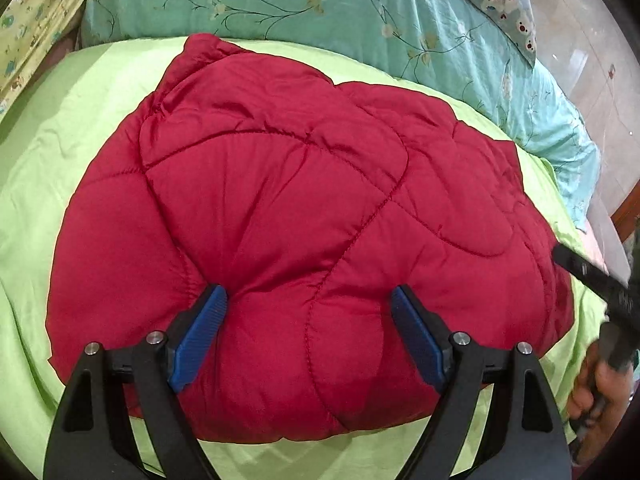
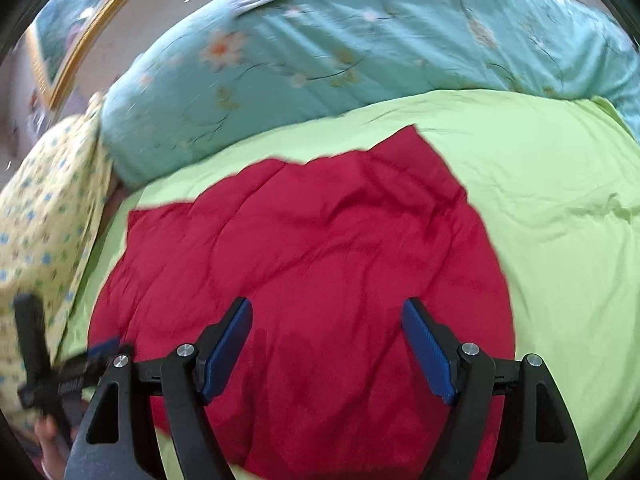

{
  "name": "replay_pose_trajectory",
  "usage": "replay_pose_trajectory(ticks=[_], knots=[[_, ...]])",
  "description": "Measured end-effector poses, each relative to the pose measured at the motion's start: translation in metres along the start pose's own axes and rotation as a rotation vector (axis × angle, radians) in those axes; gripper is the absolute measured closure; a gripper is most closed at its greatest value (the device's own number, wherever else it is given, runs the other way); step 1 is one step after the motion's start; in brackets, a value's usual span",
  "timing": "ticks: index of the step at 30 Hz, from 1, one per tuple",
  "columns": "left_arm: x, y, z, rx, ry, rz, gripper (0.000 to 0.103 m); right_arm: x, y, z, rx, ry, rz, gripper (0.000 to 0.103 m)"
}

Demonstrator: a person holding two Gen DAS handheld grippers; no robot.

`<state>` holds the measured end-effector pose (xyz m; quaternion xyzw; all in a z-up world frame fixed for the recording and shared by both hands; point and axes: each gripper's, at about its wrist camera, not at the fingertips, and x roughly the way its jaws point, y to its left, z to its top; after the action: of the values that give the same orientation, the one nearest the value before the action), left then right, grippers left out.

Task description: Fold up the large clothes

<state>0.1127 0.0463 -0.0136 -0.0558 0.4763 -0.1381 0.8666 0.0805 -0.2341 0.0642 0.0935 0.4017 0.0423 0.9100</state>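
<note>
Lime-green sheet (image 1: 60,152) covers the bed under me, with the folded red quilted jacket (image 1: 288,220) lying at its centre. At twelve o'clock I see a teal floral duvet (image 1: 280,0); pale tiled floor (image 1: 580,40) at two o'clock. My left gripper (image 1: 308,300) presses spread jaws into the jacket's padding without clamping; my right gripper (image 2: 326,312) hovers wide apart above it.

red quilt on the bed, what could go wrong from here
1. The red quilt is puffy, so the fold may spring open once let go.
2. The left gripper seems to press its open fingertips into the padding; closing may pinch only the top layer.
3. The green sheet could bunch if dragged.
</note>
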Motion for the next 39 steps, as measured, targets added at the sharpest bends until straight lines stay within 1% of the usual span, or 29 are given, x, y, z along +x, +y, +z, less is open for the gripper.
replay_pose_trajectory(ticks=[3, 6, 11, 13, 16, 18, 22, 24, 27, 31, 32, 34, 37, 39], knots=[[0.000, 0.001, -0.002, 0.009, -0.006, 0.009, 0.018, 0.003, 0.015, -0.015, -0.072, 0.030, -0.004, 0.024], [0.000, 0.000, -0.005, 0.019, -0.013, 0.013, 0.017, 0.015, 0.022, -0.026, -0.138, 0.055, -0.066, 0.021], [-0.004, -0.002, -0.010, 0.034, -0.028, 0.032, 0.017, 0.033, 0.011, -0.034, -0.137, 0.077, -0.094, 0.016], [-0.014, -0.004, -0.012, 0.028, -0.042, 0.032, 0.018, 0.036, 0.007, -0.035, -0.126, 0.079, -0.086, 0.015], [-0.030, -0.012, -0.017, 0.055, -0.079, 0.037, 0.018, 0.035, 0.006, -0.037, -0.123, 0.071, -0.088, 0.015], [-0.034, -0.013, -0.019, 0.063, -0.083, 0.045, 0.018, 0.033, 0.007, -0.040, -0.121, 0.063, -0.089, 0.015], [-0.020, -0.009, -0.022, 0.059, -0.053, 0.069, 0.018, 0.031, 0.007, -0.042, -0.118, 0.054, -0.089, 0.015], [-0.015, -0.012, -0.024, 0.070, -0.053, 0.085, 0.017, 0.028, 0.007, -0.044, -0.111, 0.048, -0.088, 0.015], [-0.012, -0.015, -0.025, 0.084, -0.056, 0.109, 0.017, 0.020, 0.008, -0.046, -0.116, 0.015, -0.094, 0.015], [-0.010, -0.014, -0.025, 0.084, -0.057, 0.109, 0.017, 0.007, 0.016, -0.045, -0.130, -0.027, -0.096, 0.015], [-0.010, -0.014, -0.025, 0.085, -0.057, 0.109, 0.016, 0.008, 0.018, -0.045, -0.139, -0.024, -0.094, 0.015], [-0.009, -0.015, -0.026, 0.089, -0.055, 0.114, 0.016, 0.018, 0.017, -0.046, -0.147, 0.014, -0.111, 0.015], [-0.005, -0.018, -0.024, 0.097, -0.049, 0.129, 0.013, 0.030, 0.012, -0.043, -0.134, 0.053, -0.112, 0.012], [-0.003, -0.018, -0.022, 0.098, -0.046, 0.132, 0.012, 0.035, 0.011, -0.041, -0.127, 0.064, -0.115, 0.010]])
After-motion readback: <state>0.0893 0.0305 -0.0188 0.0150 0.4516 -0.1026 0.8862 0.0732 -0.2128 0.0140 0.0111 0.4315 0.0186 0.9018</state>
